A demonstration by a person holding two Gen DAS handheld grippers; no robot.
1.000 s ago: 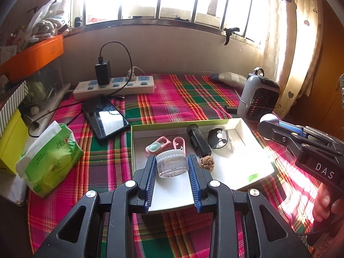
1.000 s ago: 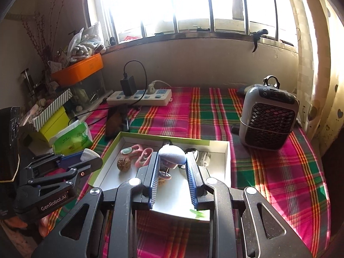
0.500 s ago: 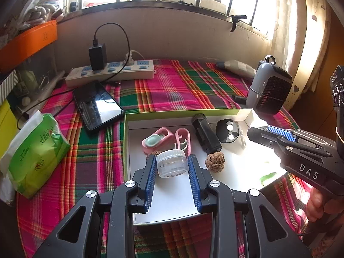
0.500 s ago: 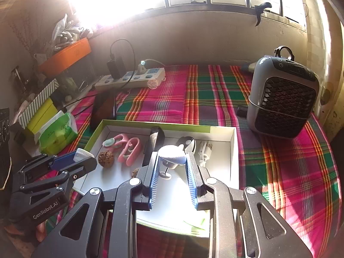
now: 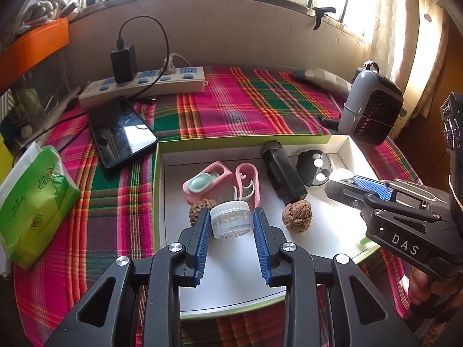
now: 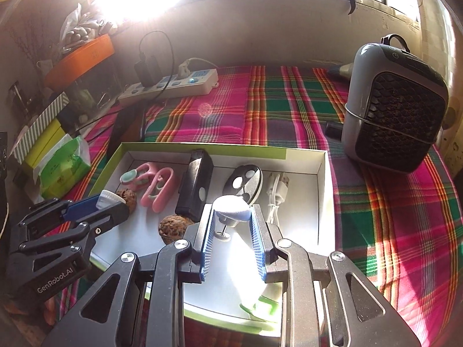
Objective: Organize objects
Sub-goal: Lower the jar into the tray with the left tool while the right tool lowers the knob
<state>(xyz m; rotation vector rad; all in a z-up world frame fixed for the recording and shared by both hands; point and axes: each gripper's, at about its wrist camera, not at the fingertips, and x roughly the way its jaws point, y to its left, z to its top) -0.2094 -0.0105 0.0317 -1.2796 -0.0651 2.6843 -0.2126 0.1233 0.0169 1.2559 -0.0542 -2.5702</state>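
My left gripper (image 5: 231, 212) is shut on a small clear jar (image 5: 231, 223) with a white lid, held just above the near left of a white tray (image 5: 157, 202) with a green rim. My right gripper (image 6: 231, 207) is shut on a white domed piece (image 6: 231, 206) with a thin pin under it, over the tray's (image 6: 324, 190) middle. In the tray lie pink clips (image 5: 220, 183), a black block (image 5: 282, 173), a black fob (image 5: 314, 164), two walnuts (image 5: 297, 213) and a white cable (image 6: 275, 193). Each gripper shows in the other's view: right (image 5: 343, 180), left (image 6: 111, 202).
The tray sits on a plaid cloth (image 5: 231, 107). Left of it lie a phone (image 5: 121, 131) and a green tissue pack (image 5: 31, 202). A power strip (image 5: 144, 85) with a charger runs along the back wall. A grey heater (image 6: 396, 110) stands right of the tray.
Both grippers have sunk toward the tray and tilted further down, each still gripping its object. The right gripper has come closer over the tray's right side.
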